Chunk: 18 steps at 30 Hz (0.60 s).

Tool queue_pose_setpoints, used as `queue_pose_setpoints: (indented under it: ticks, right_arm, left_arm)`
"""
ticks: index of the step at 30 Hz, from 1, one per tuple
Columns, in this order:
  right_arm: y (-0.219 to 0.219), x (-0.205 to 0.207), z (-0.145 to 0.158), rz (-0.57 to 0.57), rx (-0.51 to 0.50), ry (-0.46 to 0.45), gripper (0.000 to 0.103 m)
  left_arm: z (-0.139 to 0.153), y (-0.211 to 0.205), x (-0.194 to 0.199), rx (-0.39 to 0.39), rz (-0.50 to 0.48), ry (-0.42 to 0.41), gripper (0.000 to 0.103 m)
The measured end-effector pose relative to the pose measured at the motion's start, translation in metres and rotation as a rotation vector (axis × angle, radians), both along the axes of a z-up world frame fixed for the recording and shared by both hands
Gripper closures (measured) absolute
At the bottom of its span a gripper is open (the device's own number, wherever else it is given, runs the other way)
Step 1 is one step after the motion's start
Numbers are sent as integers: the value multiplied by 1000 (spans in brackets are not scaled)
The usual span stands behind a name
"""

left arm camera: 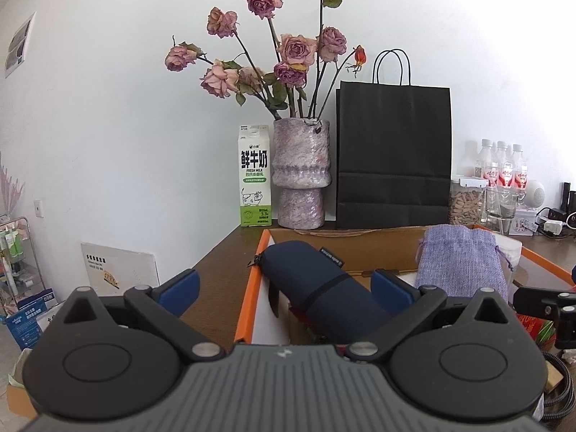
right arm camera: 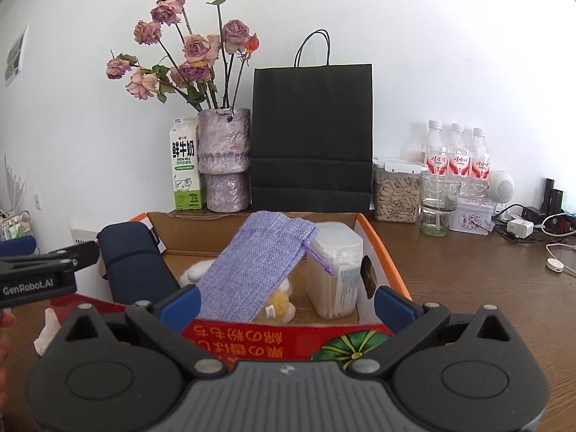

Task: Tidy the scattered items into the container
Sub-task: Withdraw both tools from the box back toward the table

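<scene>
An open cardboard box point(right arm camera: 381, 252) with orange edges sits on the brown table; it also shows in the left wrist view point(left arm camera: 248, 298). Inside lie a navy pouch point(left arm camera: 316, 284) point(right arm camera: 136, 266), a lilac woven bag point(right arm camera: 252, 262) point(left arm camera: 464, 262), a clear tub of cotton swabs point(right arm camera: 338, 270) and a plush toy point(right arm camera: 280, 302) under the bag. My left gripper point(left arm camera: 284, 288) is open and empty above the navy pouch. My right gripper point(right arm camera: 286, 304) is open and empty above the box's near edge.
Behind the box stand a milk carton point(left arm camera: 255, 176), a purple vase of dried roses point(left arm camera: 300, 172) and a black paper bag point(left arm camera: 394, 158). To the right are a jar of seeds point(right arm camera: 396, 194), a glass point(right arm camera: 439, 201), bottles point(right arm camera: 457, 154), a tin and cables point(right arm camera: 540, 226).
</scene>
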State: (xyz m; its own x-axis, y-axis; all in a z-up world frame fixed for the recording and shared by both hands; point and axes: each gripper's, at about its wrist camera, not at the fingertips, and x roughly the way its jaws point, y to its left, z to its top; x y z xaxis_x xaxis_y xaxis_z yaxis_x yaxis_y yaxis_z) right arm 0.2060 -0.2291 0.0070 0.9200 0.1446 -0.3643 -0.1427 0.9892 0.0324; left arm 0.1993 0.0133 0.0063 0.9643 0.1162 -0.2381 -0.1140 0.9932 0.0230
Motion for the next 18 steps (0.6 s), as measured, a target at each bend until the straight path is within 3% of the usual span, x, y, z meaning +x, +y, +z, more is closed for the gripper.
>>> queue_pose_setpoints:
  ticks: [9,18]
  right_arm:
    - [-7,-21,-11,-18,-17,-14,0]
    - [-20,-38,-18,-52,0,-15,0]
  left_arm:
    - [-7,8,-16,-7,29,17,0]
    - [-15,26,-32,-84,64,62,0]
